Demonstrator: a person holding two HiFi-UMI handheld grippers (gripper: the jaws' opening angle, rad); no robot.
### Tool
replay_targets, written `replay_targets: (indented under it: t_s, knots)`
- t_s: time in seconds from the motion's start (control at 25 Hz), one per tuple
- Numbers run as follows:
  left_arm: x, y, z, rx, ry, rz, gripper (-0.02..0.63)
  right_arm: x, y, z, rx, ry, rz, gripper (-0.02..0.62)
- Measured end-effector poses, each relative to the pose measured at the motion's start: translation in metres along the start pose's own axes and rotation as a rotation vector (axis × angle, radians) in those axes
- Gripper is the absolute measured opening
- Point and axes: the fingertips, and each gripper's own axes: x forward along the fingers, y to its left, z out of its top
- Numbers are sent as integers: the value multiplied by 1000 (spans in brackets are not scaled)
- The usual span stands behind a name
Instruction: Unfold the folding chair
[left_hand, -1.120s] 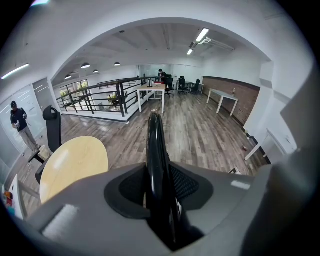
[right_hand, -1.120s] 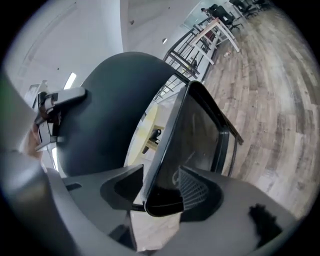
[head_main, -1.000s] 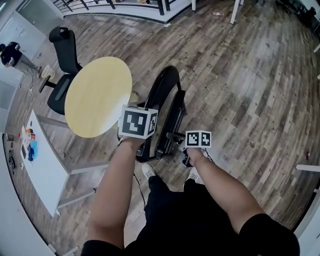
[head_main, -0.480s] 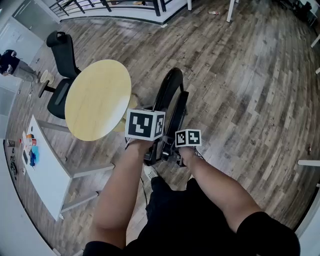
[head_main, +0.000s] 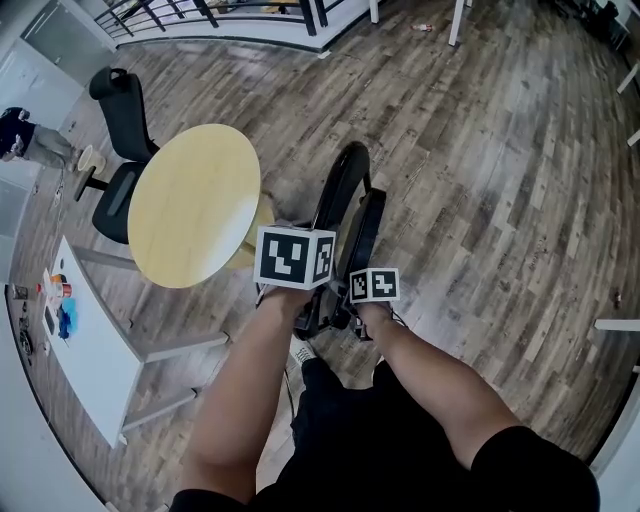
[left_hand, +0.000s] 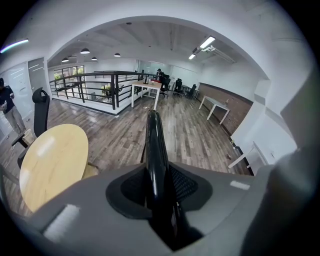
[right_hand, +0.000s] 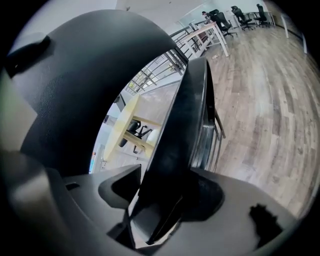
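Observation:
The black folding chair (head_main: 349, 160) stands folded on the wood floor in front of my feet. My left gripper (head_main: 305, 298) sits under its marker cube at the chair's near end. In the left gripper view its jaws (left_hand: 158, 200) have just been closing, and the chair's black frame tube (left_hand: 152, 145) runs between them, pinched by the pads. My right gripper (head_main: 352, 314) is close beside the left one, lower on the chair. In the right gripper view its jaws (right_hand: 165, 200) hold the edge of the flat black seat panel (right_hand: 182, 115).
A round yellow table (head_main: 195, 205) stands just left of the chair, with a black office chair (head_main: 120, 110) behind it. A white table (head_main: 85, 350) is at the near left, and a person (head_main: 20, 135) at the far left edge. My shoes (head_main: 298, 350) are right below the chair.
In the head view my right gripper has moved left and down, closer to the left gripper on the chair. The left gripper has shifted slightly right along the frame.

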Motion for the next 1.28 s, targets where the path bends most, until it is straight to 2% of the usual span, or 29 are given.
replay_targets:
  t_s: [0.28,0.32,0.4,0.64,0.88,1.08,1.28]
  knots:
    - [-1,3,-1,-8,-2,-18,106,-7,-10,-9,34,33,56,244]
    - [-1,4,-2,-9,-2,-19,106,-8,-11,-10,37,38,66,236]
    - [0,6,-3,-6,-1,-14,106,-11,-13,-12,39,44,86,183]
    - [3,3,-4,0,6,-6,106,-20,-25,-15,49,25,105,179]
    - [7,27,-9,57,26,75,112,-32,-58,-24,111,17,106,180]
    - [8,33,-14,38,27,55,112,-43,-75,-32,141,-11,159,172]
    - [11,34,-17,53,34,73,114,-49,-90,-37,163,-14,159,172]
